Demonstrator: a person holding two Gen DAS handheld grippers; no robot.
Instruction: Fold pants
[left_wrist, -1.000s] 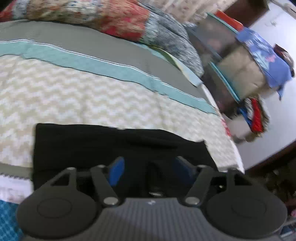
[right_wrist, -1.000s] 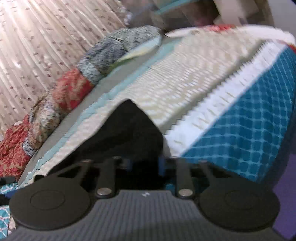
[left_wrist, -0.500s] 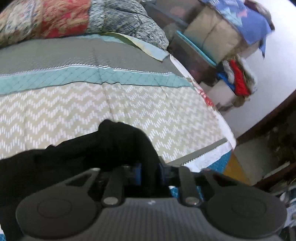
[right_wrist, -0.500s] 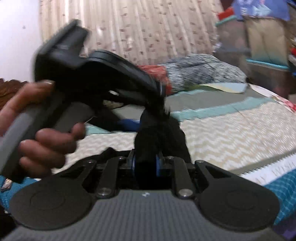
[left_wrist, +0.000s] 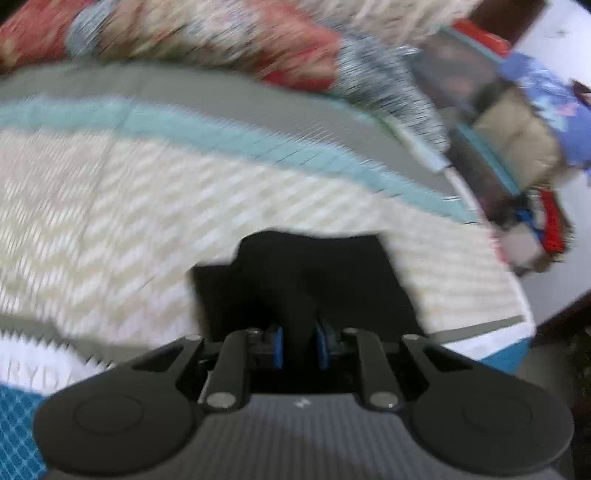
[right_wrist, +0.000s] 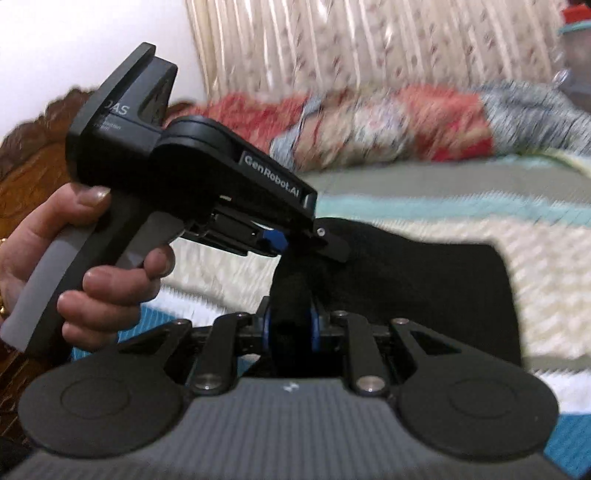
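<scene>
The black pants (left_wrist: 314, 273) lie folded on the bed's chevron cover (left_wrist: 110, 206). My left gripper (left_wrist: 298, 349) is shut on a bunched ridge of the black cloth, blue pads pressing it from both sides. In the right wrist view my right gripper (right_wrist: 290, 326) is also shut on the pants (right_wrist: 424, 280), next to the left gripper (right_wrist: 295, 240), which a hand (right_wrist: 85, 258) holds from the left. Both grippers pinch the same near edge, close together. The views are motion-blurred.
A patchwork quilt roll (left_wrist: 221, 40) lies along the bed's far side, also in the right wrist view (right_wrist: 388, 122). Stacked boxes and clothes (left_wrist: 517, 147) stand beyond the bed's right edge. A curtain (right_wrist: 369, 40) and carved wooden headboard (right_wrist: 29, 162) are behind.
The left gripper closed on the pants and lifted a fold. Both grippers have carried the cloth together across the bed. The visible black cloth is now a smaller folded shape.
</scene>
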